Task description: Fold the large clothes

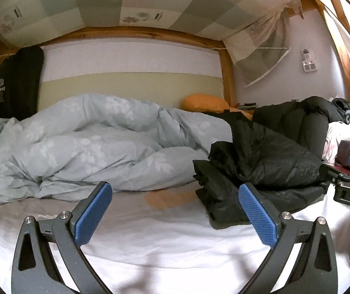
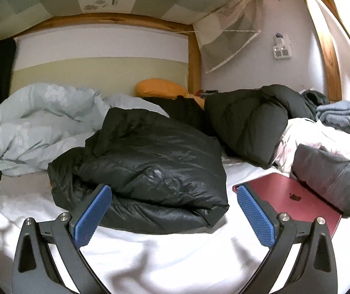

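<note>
Both the left tongs point(image 1: 175, 210) and right tongs point(image 2: 173, 212) gape wide and empty, the folded black puffer jacket point(image 2: 150, 169) lying at twelve o'clock on the bed point(image 2: 165, 252), likely finished, so another garment comes next.

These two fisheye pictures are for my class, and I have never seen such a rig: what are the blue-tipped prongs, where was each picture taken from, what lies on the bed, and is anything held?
A person holds a hand-held gripper in each hand; a camera on each looks forward along its two blue-padded fingers. One picture is from the left gripper, the other from the right gripper. On the white bed sheet lie a folded black puffer jacket, a second black jacket, a pale blue duvet, an orange pillow and a red laptop. Both grippers are open and hold nothing.
</note>
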